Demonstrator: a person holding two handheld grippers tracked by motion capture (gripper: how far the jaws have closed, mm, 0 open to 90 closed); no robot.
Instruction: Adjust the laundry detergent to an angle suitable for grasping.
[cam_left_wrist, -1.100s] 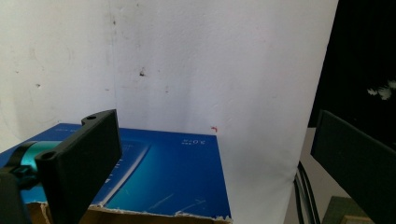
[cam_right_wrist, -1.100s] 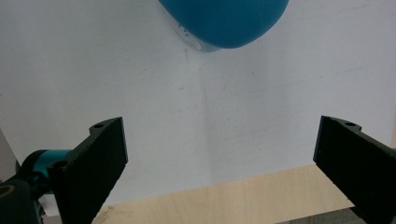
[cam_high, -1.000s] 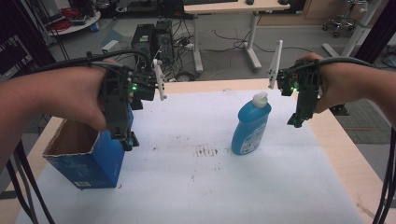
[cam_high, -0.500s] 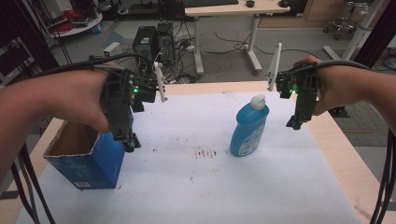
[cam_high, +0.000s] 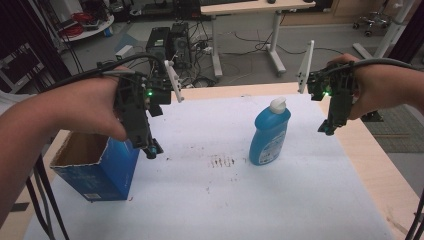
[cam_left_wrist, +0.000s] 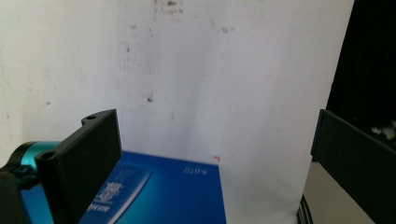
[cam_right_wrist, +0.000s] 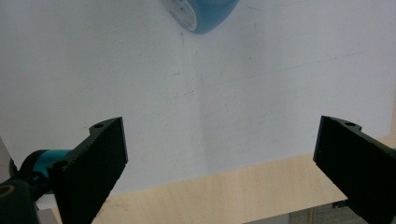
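A blue bottle (cam_high: 269, 134) with a white cap stands upright on the white sheet (cam_high: 235, 190) right of centre; its base (cam_right_wrist: 201, 13) shows at the top of the right gripper view. An open blue cardboard box (cam_high: 95, 165) stands at the left; its side (cam_left_wrist: 163, 193) lies below the left jaws. My left gripper (cam_high: 152, 150) hovers just right of the box, held open and empty (cam_left_wrist: 215, 158). My right gripper (cam_high: 327, 129) hangs open above the sheet's right edge, to the right of the bottle and apart from it (cam_right_wrist: 219, 158).
The wooden table (cam_high: 380, 175) shows as a bare strip along the right and left of the sheet. Dark smudges (cam_high: 220, 161) mark the sheet's middle. Behind the table are a desk, computer towers (cam_high: 167, 42) and cables on the floor.
My right gripper has drifted a little to the right, away from the bottle. The left gripper, box and bottle stay where they were.
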